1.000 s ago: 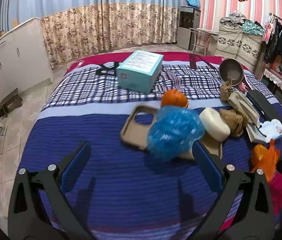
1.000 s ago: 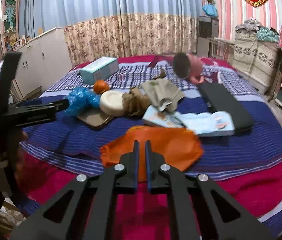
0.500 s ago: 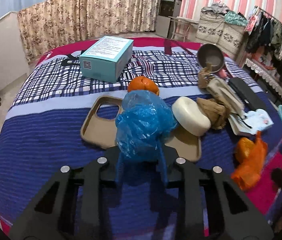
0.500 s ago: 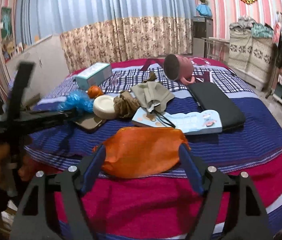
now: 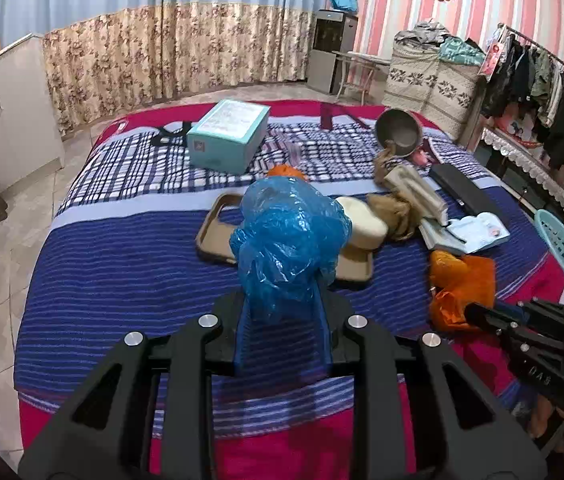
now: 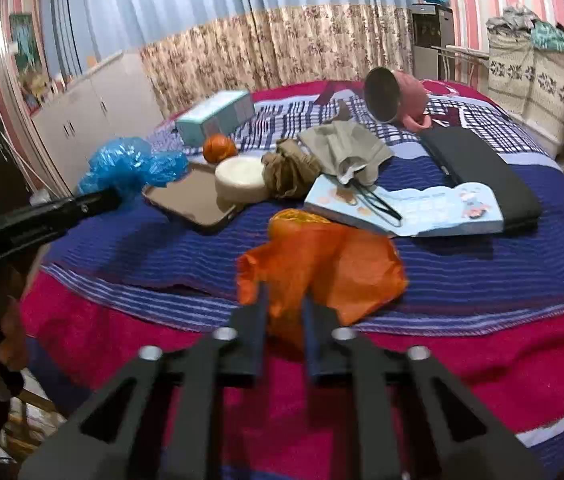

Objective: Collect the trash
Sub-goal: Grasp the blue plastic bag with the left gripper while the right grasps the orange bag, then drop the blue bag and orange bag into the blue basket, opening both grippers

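A crumpled blue plastic bag [image 5: 289, 240] sticks up from my left gripper [image 5: 282, 308], which is shut on its lower end and holds it just above the striped bedspread [image 5: 122, 272]. The right wrist view shows that same blue bag [image 6: 130, 164] at the tip of the left gripper [image 6: 110, 200]. An orange plastic bag [image 6: 333, 260] lies near the bed's front edge. My right gripper [image 6: 285, 304] is closing, with a fold of the orange bag pinched between its pads. From the left wrist camera, the orange bag [image 5: 461, 280] and right gripper [image 5: 477, 314] are at the right.
On the bed lie a tan tray [image 5: 218, 236], a cream round block [image 6: 242, 180], an orange ball-like thing [image 6: 220, 148], a teal box [image 5: 228, 136], crumpled brown cloth [image 6: 287, 168], a booklet [image 6: 441, 208], a black case [image 6: 477, 168] and a tipped pink pot [image 6: 397, 96]. A teal basket [image 5: 561, 252] stands beside the bed.
My left jaws closed on the blue bag and raised it off the tray. My right jaws opened wide around the orange bag, then closed on it.
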Demonstrator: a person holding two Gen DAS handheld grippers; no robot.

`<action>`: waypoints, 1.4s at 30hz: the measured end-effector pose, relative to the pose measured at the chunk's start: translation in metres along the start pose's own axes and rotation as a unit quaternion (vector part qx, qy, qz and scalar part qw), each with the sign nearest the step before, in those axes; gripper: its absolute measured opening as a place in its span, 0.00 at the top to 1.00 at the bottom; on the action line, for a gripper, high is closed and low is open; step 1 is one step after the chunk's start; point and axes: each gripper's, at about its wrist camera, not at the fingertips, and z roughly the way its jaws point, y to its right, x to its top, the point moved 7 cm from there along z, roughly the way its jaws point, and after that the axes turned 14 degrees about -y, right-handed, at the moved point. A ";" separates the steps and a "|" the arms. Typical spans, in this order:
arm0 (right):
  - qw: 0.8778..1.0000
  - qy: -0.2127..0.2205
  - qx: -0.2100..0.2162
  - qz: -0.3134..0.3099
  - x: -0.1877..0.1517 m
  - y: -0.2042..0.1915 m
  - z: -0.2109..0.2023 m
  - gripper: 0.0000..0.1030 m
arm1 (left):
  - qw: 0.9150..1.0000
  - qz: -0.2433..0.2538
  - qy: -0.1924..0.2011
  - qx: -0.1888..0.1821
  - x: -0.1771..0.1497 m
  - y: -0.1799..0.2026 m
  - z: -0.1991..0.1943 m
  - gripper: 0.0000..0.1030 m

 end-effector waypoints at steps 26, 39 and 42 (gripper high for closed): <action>0.970 0.161 -0.120 0.137 -0.003 0.208 -0.164 0.95 | 0.990 0.117 0.056 -0.054 0.058 0.174 -0.016 0.75; 0.923 0.181 -0.268 0.210 -0.025 0.343 -0.214 0.95 | 0.974 0.184 0.062 -0.117 0.069 0.336 0.014 0.75; 0.917 0.176 -0.269 0.235 -0.043 0.366 -0.209 0.95 | 0.970 0.198 0.053 -0.132 0.066 0.371 0.026 0.75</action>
